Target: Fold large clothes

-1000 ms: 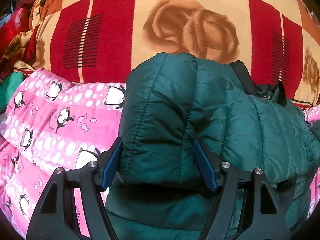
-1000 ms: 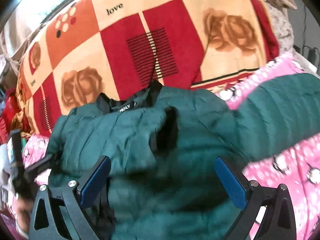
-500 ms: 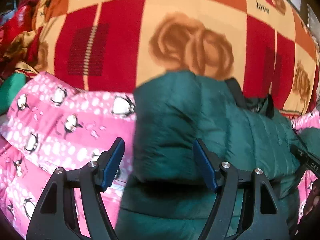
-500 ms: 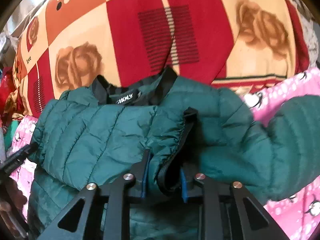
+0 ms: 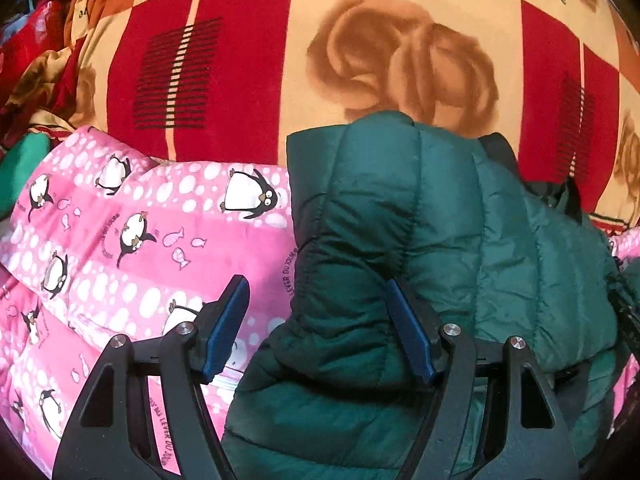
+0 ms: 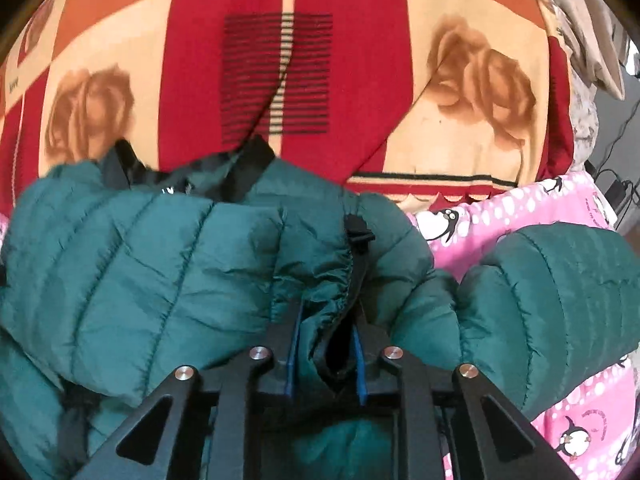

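Between the right gripper's point(image 6: 324, 356) nearly closed fingers sits the gathered, black-edged cuff point(image 6: 340, 280) of the green puffer jacket point(image 6: 132, 264); after clamping, they have just eased slightly. Beside the jacket's other edge, the left gripper point(image 5: 316, 328) stands wide open, one finger against the quilting, holding nothing. Under the jacket lies a pink penguin blanket point(image 5: 120, 240); behind it, a red rose-patterned blanket point(image 5: 248, 60).

bed: pink penguin quilt point(image 5: 120, 248) | behind: red-cream rose blanket point(image 5: 248, 80) | right: cables point(image 6: 616, 188)
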The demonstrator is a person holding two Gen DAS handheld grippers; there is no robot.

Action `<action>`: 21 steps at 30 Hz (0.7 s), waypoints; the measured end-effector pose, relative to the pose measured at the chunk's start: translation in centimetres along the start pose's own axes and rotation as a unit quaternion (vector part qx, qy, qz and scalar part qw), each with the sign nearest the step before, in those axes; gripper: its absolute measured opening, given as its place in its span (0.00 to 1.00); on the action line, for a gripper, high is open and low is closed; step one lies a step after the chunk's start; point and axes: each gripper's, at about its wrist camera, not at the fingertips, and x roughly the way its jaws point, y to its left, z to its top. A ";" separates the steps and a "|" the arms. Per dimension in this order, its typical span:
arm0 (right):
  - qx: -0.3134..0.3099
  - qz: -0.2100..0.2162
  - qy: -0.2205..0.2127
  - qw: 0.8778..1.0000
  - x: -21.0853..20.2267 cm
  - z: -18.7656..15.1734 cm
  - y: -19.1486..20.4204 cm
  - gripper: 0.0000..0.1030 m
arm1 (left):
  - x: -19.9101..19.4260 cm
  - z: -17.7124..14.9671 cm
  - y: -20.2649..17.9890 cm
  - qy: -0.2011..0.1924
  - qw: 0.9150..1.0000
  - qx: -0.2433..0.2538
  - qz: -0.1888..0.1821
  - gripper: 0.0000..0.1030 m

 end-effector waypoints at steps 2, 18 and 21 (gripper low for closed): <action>0.004 -0.012 -0.012 1.000 -1.0 -0.2 -0.4 0.39 | -0.2 0.0 -0.1 -0.003 1.000 0.005 0.000 0.69; -0.004 0.145 0.001 0.989 -1.2 2.5 5.7 0.74 | 0.4 0.9 -2.6 -0.026 0.999 0.030 0.021 0.69; 0.006 0.130 0.018 0.991 1.6 2.2 5.9 0.74 | 1.5 0.4 -2.8 -0.016 0.999 0.031 0.020 0.69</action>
